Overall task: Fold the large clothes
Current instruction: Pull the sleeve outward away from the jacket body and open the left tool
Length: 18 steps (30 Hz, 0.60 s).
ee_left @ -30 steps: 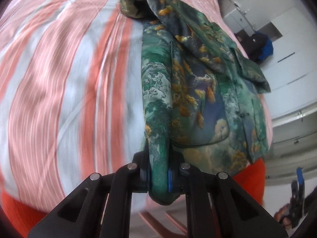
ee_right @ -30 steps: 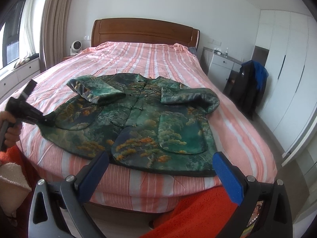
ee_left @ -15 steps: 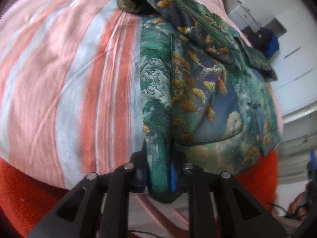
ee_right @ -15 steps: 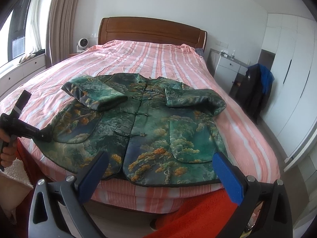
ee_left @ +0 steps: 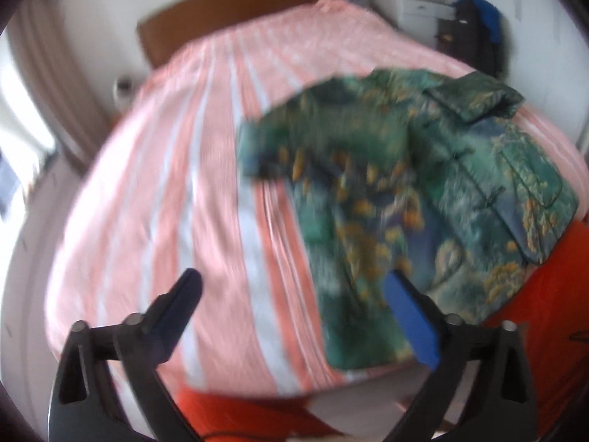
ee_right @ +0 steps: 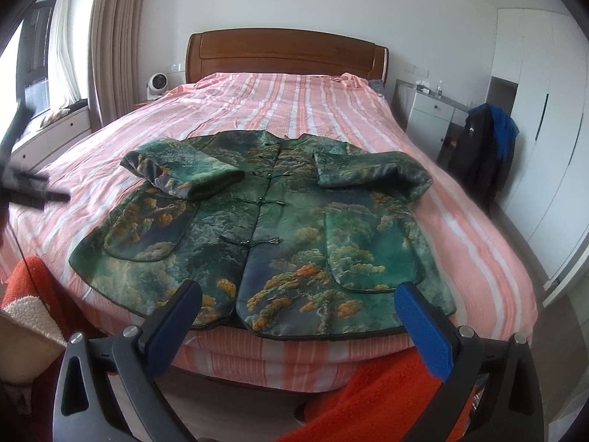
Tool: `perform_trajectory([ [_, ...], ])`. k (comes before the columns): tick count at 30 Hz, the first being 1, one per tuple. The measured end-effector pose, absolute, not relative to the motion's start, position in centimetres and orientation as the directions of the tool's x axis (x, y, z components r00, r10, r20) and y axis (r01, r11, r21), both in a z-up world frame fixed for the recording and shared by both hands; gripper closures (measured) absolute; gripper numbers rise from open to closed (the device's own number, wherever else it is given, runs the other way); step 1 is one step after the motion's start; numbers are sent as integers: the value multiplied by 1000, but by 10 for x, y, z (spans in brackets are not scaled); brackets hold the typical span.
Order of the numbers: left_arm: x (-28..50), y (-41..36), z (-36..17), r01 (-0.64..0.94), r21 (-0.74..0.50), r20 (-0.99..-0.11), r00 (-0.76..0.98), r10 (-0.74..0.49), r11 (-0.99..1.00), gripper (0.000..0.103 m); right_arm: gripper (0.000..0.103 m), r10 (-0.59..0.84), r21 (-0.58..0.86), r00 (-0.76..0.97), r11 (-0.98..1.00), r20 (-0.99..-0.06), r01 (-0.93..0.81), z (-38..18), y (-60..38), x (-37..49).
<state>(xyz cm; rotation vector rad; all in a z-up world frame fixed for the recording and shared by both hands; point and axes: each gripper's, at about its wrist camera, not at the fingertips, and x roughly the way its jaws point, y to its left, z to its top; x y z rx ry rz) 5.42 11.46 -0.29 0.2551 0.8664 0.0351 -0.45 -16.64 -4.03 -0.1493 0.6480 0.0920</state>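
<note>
Jacket: green patterned jacket (ee_right: 265, 235) lies flat, front up, on the near part of the striped bed (ee_right: 294, 110), both sleeves folded inward.
Left gripper (ee_left: 294, 309): jaws have just been opening, now spread wide, nothing between them.
Right gripper (ee_right: 298, 313): jaws spread wide, empty, near the hem.

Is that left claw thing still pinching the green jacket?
Apart. Its jaws have just been opening; in the right wrist view the left gripper hangs over bare striped bedspread, clear of the jacket.
</note>
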Motion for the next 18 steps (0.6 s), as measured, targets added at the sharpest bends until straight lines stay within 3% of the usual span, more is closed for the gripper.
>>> perform_trajectory([
  [7,97,48,-16,356,444,-724,683,96,822,2,0,19,-97,800,991,-600,-96,-38,-174,-7],
  [12,132,27,-51,406,382,-797,599,74,830,2,0,8,-85,799,994,-601,-74,-37,-183,-10],
  [18,158,14,-66,442,391,-809,583,72,808,2,0,8,-67,793,996,-609,-61,-40,-191,-7],
])
